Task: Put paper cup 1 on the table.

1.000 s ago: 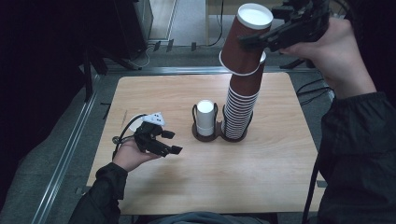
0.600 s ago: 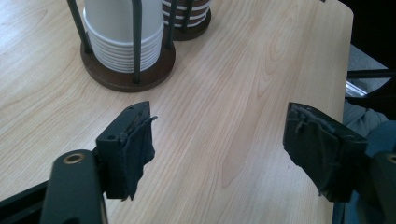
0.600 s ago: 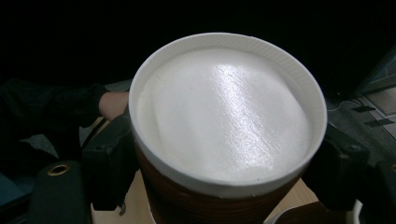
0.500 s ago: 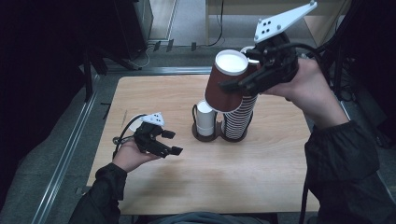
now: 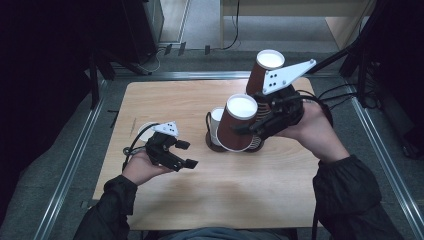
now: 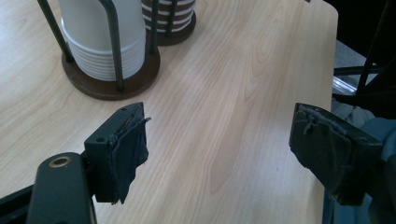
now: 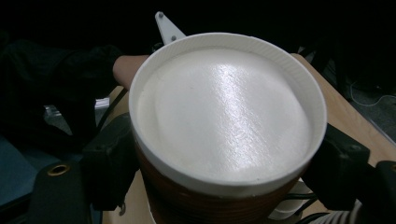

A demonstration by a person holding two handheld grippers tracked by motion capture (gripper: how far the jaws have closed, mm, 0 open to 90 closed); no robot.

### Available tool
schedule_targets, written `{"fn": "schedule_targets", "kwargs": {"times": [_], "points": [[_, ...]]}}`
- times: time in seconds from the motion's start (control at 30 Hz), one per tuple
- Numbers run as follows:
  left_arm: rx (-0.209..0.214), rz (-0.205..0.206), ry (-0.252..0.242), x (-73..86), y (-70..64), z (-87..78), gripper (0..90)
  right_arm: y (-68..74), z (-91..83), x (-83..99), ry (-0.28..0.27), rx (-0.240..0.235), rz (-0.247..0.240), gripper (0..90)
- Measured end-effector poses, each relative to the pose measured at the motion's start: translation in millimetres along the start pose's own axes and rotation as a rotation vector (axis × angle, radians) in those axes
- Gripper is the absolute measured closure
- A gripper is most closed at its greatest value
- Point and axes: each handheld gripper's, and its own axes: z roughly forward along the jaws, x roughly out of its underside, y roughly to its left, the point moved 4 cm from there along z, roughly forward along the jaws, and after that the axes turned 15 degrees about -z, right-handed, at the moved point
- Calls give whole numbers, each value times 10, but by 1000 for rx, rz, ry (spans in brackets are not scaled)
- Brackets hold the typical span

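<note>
Jaws of the right gripper (image 5: pixel 250 131) are clamped on a brown paper cup (image 5: pixel 237 123), one on each side just under its white rim, and the cup hangs clear of the desk (image 5: pixel 200 200), tipped so its mouth faces up and toward the person. In the right gripper view the rim (image 7: pixel 227 110) sits squarely between the two black jaws, so the grip looks even. Its long axis leans away from upright, base pointing down toward the cup holder (image 5: pixel 216 142) in the middle of the desk.

Directly beneath and behind it stand the tall stack of brown cups (image 5: pixel 265 75) and, just to its left, the short stack of white cups (image 5: pixel 217 120) in the wire holder. The held cup is apart from the tall stack, lower than its top and on the person's side of it. Where its base ends relative to the white stack I cannot quite tell from above; it may overlap it in the picture only.

Well off to the left, the left gripper (image 5: pixel 185 154) rests low over the desk with its jaws spread wide and nothing between them; in its own view the white stack (image 6: pixel 102 46) lies ahead and to the left. The right hand (image 5: pixel 310 130) is plainly the nearer one to everything, and any setting-down would hinge on righting the tilted cup first.
</note>
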Motion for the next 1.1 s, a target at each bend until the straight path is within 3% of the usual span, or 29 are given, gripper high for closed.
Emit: {"fn": "schedule_targets", "kwargs": {"times": [0.37,0.57,0.7,0.8,0.93,1.1], "points": [[7,17,-15,-11,-32,7,215,126,314,487,0,-24,57,209],[28,13,5,-12,-62,42,229,183,491,703,46,-18,79,208],[31,25,-5,-20,-76,55,218,222,600,794,35,-20,101,208],[42,11,20,-10,-77,76,216,247,675,864,34,-24,107,208],[35,32,28,2,-84,107,224,264,764,953,17,-33,121,208],[52,40,30,-24,-94,148,193,307,889,1047,36,-39,123,208]]}}
